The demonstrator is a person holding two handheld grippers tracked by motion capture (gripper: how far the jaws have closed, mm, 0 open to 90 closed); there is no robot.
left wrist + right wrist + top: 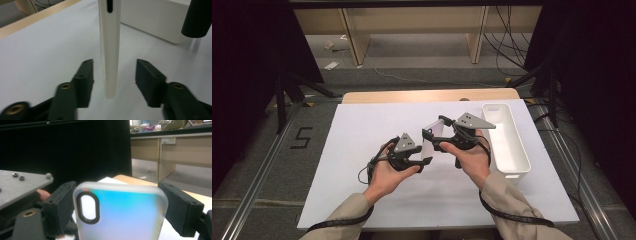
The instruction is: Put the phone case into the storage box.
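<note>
Two grippers meet over the table (362, 150): your right gripper (117, 205) clamps the phone case (120, 212) by its edges, while your left gripper (113, 82) stands open astride it. Handover done; placing into the white bin (512, 150) probably remains.

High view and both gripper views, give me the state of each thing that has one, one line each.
phone case: empty, held off the table between the right gripper's jaws.
right gripper: shut on the phone case's two long sides.
left gripper: open, jaws either side of the case's edge, clear of it.
white bin: upright on the table, nothing visible inside.
</note>
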